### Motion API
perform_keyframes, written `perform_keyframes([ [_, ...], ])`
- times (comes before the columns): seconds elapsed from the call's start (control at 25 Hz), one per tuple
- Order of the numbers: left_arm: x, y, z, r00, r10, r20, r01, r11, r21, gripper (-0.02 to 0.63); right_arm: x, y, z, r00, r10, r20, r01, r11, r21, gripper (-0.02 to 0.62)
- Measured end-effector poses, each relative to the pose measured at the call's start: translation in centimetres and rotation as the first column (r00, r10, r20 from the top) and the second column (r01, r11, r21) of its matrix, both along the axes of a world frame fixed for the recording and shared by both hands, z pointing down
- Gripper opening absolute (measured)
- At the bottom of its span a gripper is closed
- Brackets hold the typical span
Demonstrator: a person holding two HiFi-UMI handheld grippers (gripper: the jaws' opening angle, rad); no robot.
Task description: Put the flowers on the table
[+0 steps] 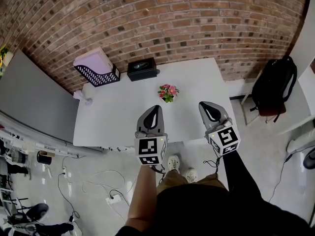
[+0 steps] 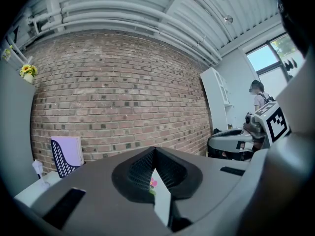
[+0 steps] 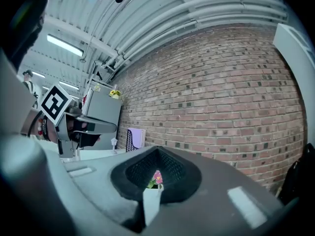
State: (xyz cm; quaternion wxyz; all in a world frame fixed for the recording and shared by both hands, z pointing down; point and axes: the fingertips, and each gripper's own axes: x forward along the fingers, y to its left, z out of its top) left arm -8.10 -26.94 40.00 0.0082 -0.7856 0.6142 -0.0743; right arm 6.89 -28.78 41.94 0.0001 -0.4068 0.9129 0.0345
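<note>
Pink flowers point(image 1: 168, 92) on white table point(image 1: 123, 122); black mesh tray point(image 1: 98, 76) holds lilac folder point(image 1: 93, 59).

The left gripper point(image 1: 153, 110) and right gripper point(image 1: 209, 107) wear smooth, matt grey plastic shells. The inner faces of their fingers point(image 2: 138, 168) are black with a fine, rough mesh texture. Beyond the fingers, the table point(image 1: 123, 117) is smooth, matt white, and the flowers point(image 1: 168, 92) look soft and dull. Further off, the brick wall point(image 1: 172, 18) is rough and unglazed. Right of the fingers, a black backpack point(image 1: 275, 85) looks like matt cloth.
</note>
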Motion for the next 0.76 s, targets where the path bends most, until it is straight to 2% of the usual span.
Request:
perform_keyframes([
  [0.76, -1.2, 1.3, 0.3, 1.0, -0.027, 0.0, 0.027, 1.0, -0.004, 0.008, -0.7, 0.2, 0.0, 1.0, 0.004, 0.023, -0.004, 1.0, -0.009, 0.0],
])
